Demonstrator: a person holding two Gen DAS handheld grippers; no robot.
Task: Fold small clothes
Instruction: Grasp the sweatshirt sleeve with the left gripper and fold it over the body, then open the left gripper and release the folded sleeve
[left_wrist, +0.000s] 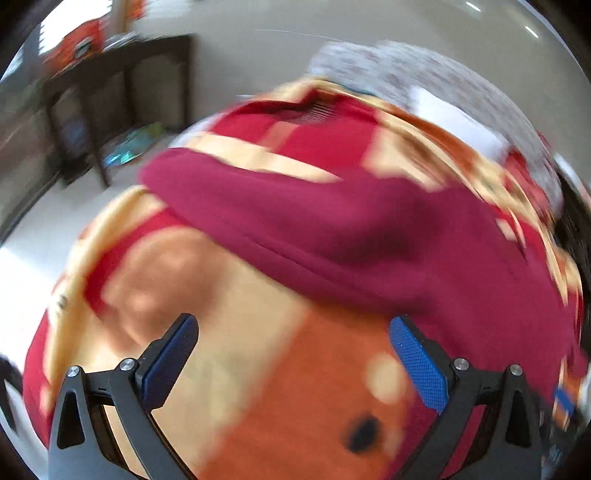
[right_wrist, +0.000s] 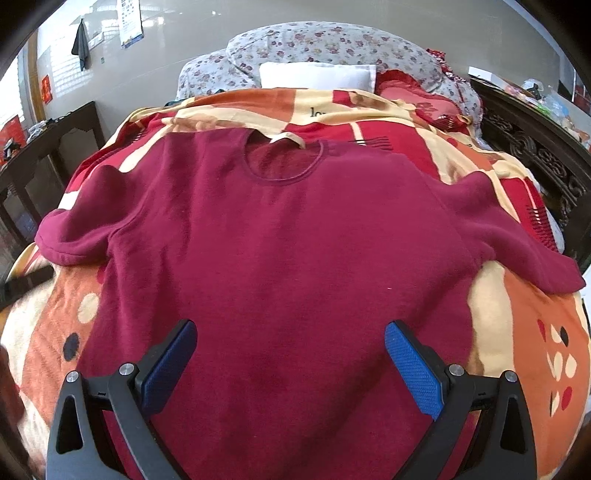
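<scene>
A maroon short-sleeved shirt (right_wrist: 280, 236) lies spread flat, front up, on a red, orange and cream blanket (right_wrist: 524, 332) on a bed, collar at the far end and both sleeves out to the sides. My right gripper (right_wrist: 290, 343) is open and empty, hovering over the shirt's lower middle. My left gripper (left_wrist: 293, 339) is open and empty, above the blanket just left of the shirt's left sleeve (left_wrist: 332, 225). The left wrist view is blurred by motion.
A floral quilt (right_wrist: 325, 44), a white pillow (right_wrist: 317, 75) and a red pillow (right_wrist: 417, 96) sit at the head of the bed. A dark wooden table (right_wrist: 55, 140) stands to the left, a carved dark bed frame (right_wrist: 535, 147) to the right.
</scene>
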